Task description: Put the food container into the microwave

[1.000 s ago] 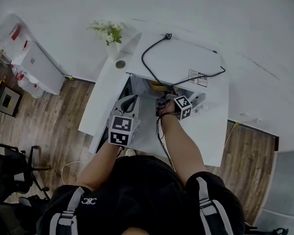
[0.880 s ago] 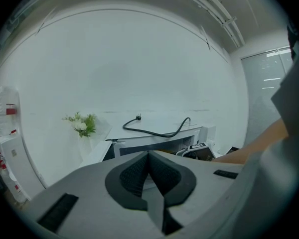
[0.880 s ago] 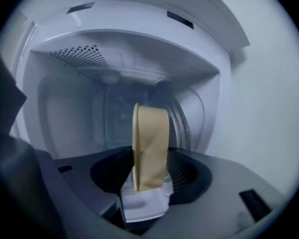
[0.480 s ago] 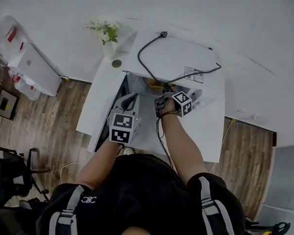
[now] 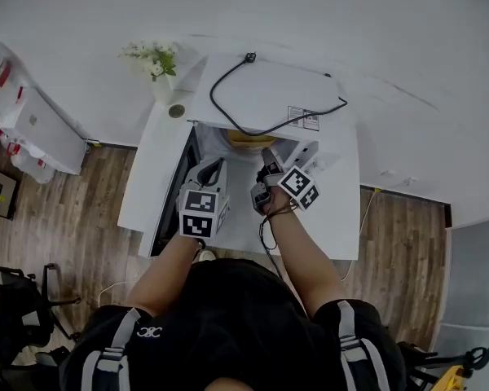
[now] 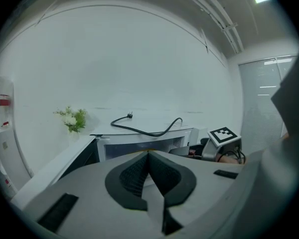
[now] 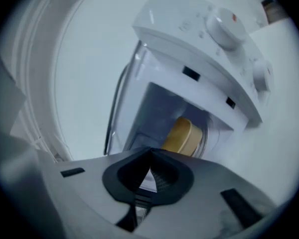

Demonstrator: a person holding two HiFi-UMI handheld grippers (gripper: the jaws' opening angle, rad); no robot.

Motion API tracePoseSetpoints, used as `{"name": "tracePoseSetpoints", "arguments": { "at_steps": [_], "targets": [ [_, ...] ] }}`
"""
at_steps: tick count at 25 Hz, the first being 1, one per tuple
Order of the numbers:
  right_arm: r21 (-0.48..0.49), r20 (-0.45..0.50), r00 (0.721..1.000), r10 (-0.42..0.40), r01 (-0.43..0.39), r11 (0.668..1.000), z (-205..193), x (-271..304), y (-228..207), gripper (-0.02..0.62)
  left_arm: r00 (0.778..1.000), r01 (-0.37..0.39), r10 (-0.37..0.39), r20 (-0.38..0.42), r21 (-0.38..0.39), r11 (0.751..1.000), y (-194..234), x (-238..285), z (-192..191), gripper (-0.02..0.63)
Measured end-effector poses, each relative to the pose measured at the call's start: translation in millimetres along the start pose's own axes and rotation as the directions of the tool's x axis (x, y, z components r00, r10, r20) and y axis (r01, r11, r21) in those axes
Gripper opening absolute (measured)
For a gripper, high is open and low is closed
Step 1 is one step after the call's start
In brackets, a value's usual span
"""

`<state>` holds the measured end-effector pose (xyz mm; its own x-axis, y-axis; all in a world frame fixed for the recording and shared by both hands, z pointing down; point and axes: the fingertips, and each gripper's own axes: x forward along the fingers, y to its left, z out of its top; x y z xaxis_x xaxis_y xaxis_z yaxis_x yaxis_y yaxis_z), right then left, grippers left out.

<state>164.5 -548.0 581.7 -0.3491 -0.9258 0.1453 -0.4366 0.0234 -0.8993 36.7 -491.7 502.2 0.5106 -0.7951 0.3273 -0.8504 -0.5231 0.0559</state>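
The white microwave (image 5: 269, 96) stands on a white table (image 5: 342, 218) with its door (image 5: 186, 187) swung open to the left. A yellow food container (image 5: 248, 139) sits inside the cavity; in the right gripper view this container (image 7: 182, 136) lies just beyond the jaws. My right gripper (image 5: 266, 163) is in front of the opening, shut, with nothing between its fingers (image 7: 150, 151). The left gripper (image 5: 216, 165) hovers beside the open door, also shut and empty (image 6: 148, 153). In the left gripper view, the right gripper's marker cube (image 6: 223, 136) shows at the right.
A black power cable (image 5: 253, 125) lies coiled on the microwave's top. A small vase of white flowers (image 5: 153, 59) and a round cup (image 5: 176, 111) stand at the table's back left. The control knobs (image 7: 224, 24) are on the microwave's right side. Wooden floor surrounds the table.
My right gripper has drawn back a little from the microwave opening toward me. The container stays inside. The left gripper has hardly moved.
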Motion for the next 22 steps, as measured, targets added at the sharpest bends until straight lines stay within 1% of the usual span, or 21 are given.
{"name": "tracePoseSetpoints", "arguments": {
  "at_steps": [2, 3, 4, 5, 6, 7, 8, 10, 11, 12, 14, 15, 16, 17, 22],
  "targets": [
    [-0.119, 0.011, 0.999, 0.034, -0.033, 0.992, 9, -15, 15, 0.000, 1.000, 0.009, -0.009, 0.007, -0.003, 1.000, -6, 3, 1, 0.002],
    [-0.187, 0.019, 0.999, 0.046, -0.042, 0.981, 15, -23, 23, 0.000, 1.000, 0.013, -0.013, 0.013, -0.003, 1.000, -9, 4, 1, 0.002],
    [-0.263, 0.030, 0.998, 0.054, -0.045, 0.964, 20, -32, 31, 0.000, 1.000, 0.018, -0.017, 0.023, -0.001, 1.000, -11, 5, 3, 0.002],
    [-0.346, 0.043, 0.997, 0.060, -0.041, 0.937, 25, -41, 38, 0.000, 0.999, 0.022, -0.022, 0.034, 0.002, 1.000, -14, 6, 5, 0.002],
    [-0.433, 0.060, 0.996, 0.065, -0.033, 0.901, 30, -50, 47, 0.000, 0.999, 0.026, -0.026, 0.044, 0.004, 1.000, -16, 7, 6, 0.002],
    [-0.519, 0.081, 0.994, 0.070, -0.018, 0.855, 35, -58, 56, 0.000, 0.998, 0.030, -0.030, 0.052, 0.004, 1.000, -19, 8, 8, 0.002],
    [-0.599, 0.106, 0.992, 0.074, 0.004, 0.801, 41, -67, 65, 0.000, 0.998, 0.036, -0.037, 0.059, 0.002, 0.999, -21, 9, 10, 0.002],
    [-0.715, 0.159, 0.984, 0.075, 0.063, 0.697, 50, -82, 80, 0.000, 0.996, 0.052, -0.052, 0.071, 0.001, 0.999, -28, 12, 13, 0.002],
    [-0.749, 0.186, 0.980, 0.073, 0.093, 0.656, 54, -89, 86, 0.000, 0.995, 0.059, -0.059, 0.076, 0.004, 0.998, -31, 13, 15, 0.002],
    [-0.772, 0.210, 0.975, 0.070, 0.121, 0.624, 58, -96, 89, 0.000, 0.994, 0.067, -0.068, 0.081, 0.008, 0.998, -35, 14, 16, 0.002],
    [-0.798, 0.252, 0.966, 0.062, 0.172, 0.578, 64, -109, 94, -0.002, 0.992, 0.085, -0.087, 0.091, 0.021, 0.996, -44, 16, 19, 0.002],
    [-0.805, 0.269, 0.961, 0.058, 0.191, 0.561, 67, -115, 94, -0.002, 0.991, 0.095, -0.097, 0.094, 0.027, 0.995, -49, 17, 20, 0.002],
    [-0.808, 0.281, 0.958, 0.054, 0.206, 0.552, 69, -121, 94, -0.002, 0.990, 0.104, -0.106, 0.097, 0.033, 0.994, -52, 18, 20, 0.002],
    [-0.807, 0.288, 0.956, 0.048, 0.215, 0.550, 70, -126, 92, -0.002, 0.989, 0.112, -0.116, 0.097, 0.037, 0.993, -56, 19, 20, 0.002],
    [-0.774, 0.298, 0.954, 0.011, 0.235, 0.588, 69, -136, 76, -0.002, 0.984, 0.151, -0.154, 0.088, 0.040, 0.988, -71, 27, 19, 0.002]
  ]
}}
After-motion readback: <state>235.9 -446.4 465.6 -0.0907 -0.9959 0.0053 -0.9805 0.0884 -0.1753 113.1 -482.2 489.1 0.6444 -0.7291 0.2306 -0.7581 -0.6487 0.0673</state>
